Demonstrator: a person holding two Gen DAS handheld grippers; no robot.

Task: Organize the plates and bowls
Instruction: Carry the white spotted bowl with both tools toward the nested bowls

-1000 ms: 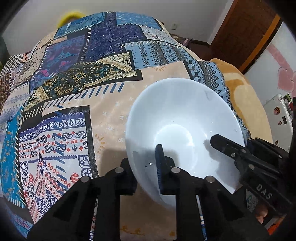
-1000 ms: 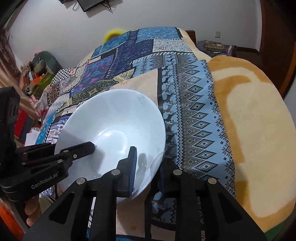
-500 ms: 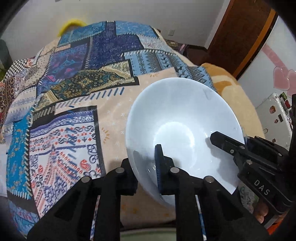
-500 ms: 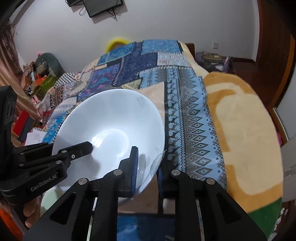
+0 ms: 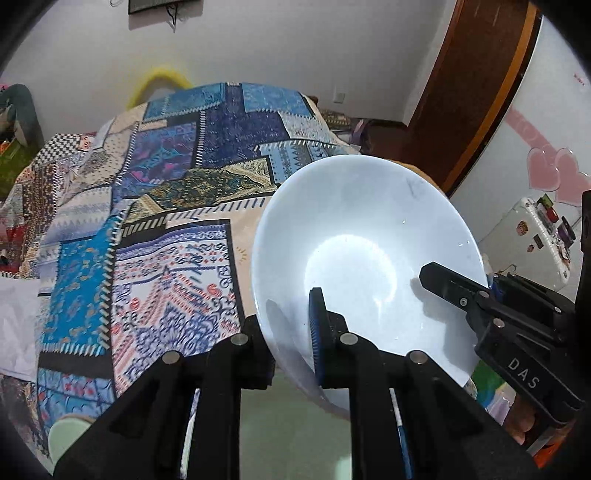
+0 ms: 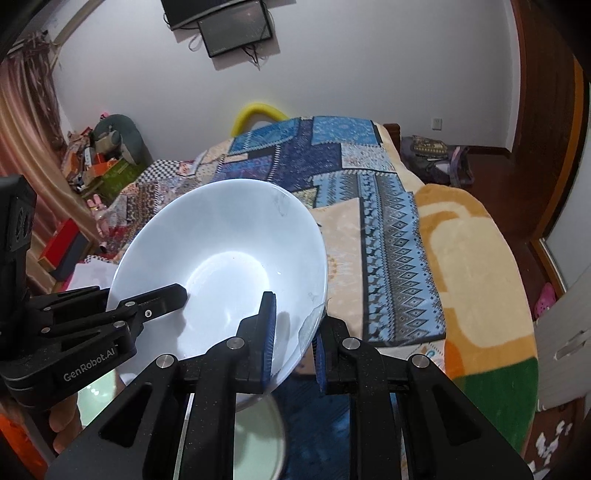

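Observation:
A white bowl (image 5: 365, 254) (image 6: 221, 258) hangs tilted in the air above the bed, held by its rim from two sides. My left gripper (image 5: 291, 332) is shut on the near rim, one blue pad inside the bowl and the other finger outside. My right gripper (image 6: 293, 336) is shut on the opposite rim in the same way. Each gripper shows in the other's view: the right gripper (image 5: 443, 284) and the left gripper (image 6: 162, 295). Below the bowl lies a pale green dish (image 6: 255, 435) (image 5: 295, 424), partly hidden by the fingers.
A bed with a blue patchwork quilt (image 5: 177, 229) (image 6: 325, 155) and an orange blanket (image 6: 476, 266) fills the middle. A wooden door (image 5: 469, 92) and a white case with stickers (image 5: 535, 243) stand at the right. A wall screen (image 6: 229, 26) and piled clutter (image 6: 103, 158) are at the back left.
Both grippers have risen and drawn back from the bed with the bowl still held. More of the room shows, and the pale green dish has come into view underneath.

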